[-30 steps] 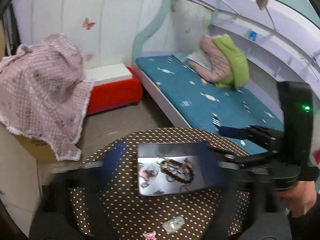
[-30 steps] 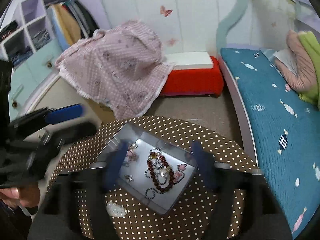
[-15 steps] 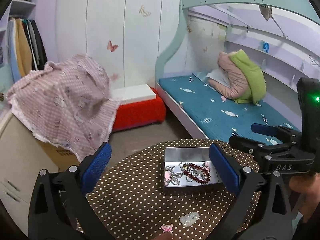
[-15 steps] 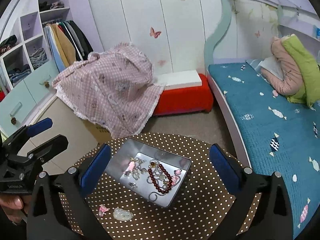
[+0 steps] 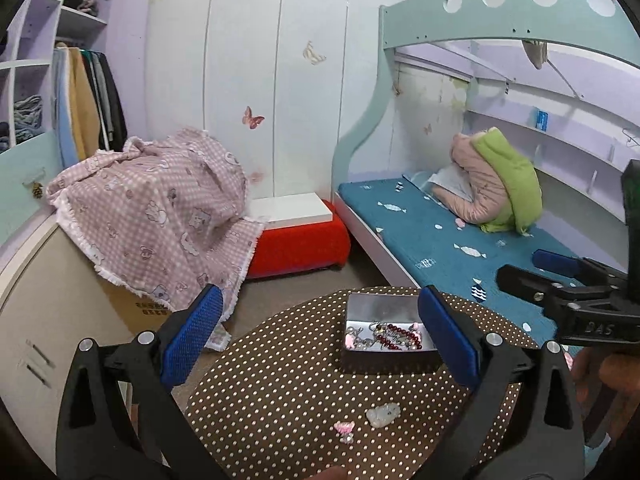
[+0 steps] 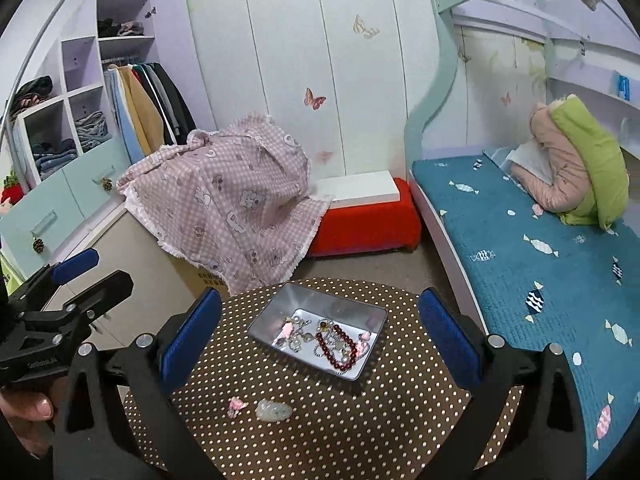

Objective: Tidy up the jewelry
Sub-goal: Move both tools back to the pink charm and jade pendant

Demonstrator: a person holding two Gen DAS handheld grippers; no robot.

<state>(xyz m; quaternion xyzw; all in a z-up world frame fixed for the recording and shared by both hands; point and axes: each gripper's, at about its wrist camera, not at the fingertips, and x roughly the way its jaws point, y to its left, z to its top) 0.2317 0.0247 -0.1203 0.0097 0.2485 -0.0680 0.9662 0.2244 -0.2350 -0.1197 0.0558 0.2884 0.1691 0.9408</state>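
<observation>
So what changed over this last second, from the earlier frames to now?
Both grippers pulled up and back from the metal tin: it fills much of the earlier views and now looks smaller and farther. The left gripper and right gripper are open and empty throughout. The jewelry stays in the tin; the pink charm and clear stone still lie on the dotted table.
</observation>
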